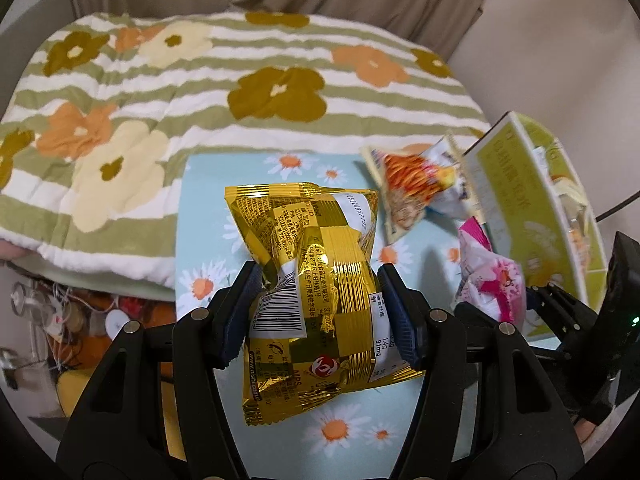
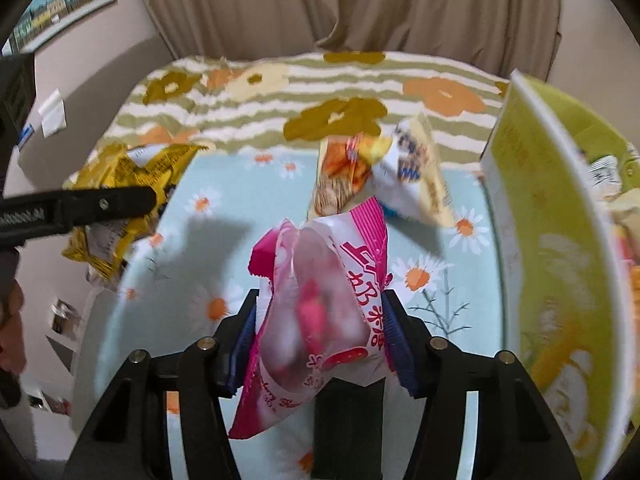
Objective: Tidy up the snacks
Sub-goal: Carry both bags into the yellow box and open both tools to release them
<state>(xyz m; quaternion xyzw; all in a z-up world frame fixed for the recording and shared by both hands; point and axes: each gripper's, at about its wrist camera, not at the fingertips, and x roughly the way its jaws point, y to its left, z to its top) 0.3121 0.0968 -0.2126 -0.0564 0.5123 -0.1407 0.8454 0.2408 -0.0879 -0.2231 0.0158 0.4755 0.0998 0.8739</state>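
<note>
Left hand-held gripper is clamped on the gold snack bag, dead centre above the daisy mat. Right hand-held gripper pinches the pink candy bag; green box at 3 o'clock. I'd keep both grips firm and drop them in one by one.

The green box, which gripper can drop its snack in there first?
Probably the right gripper. Its pink snack bag hangs right beside the green box. The left gripper, shut on the gold snack bag, is farther from it.
</note>
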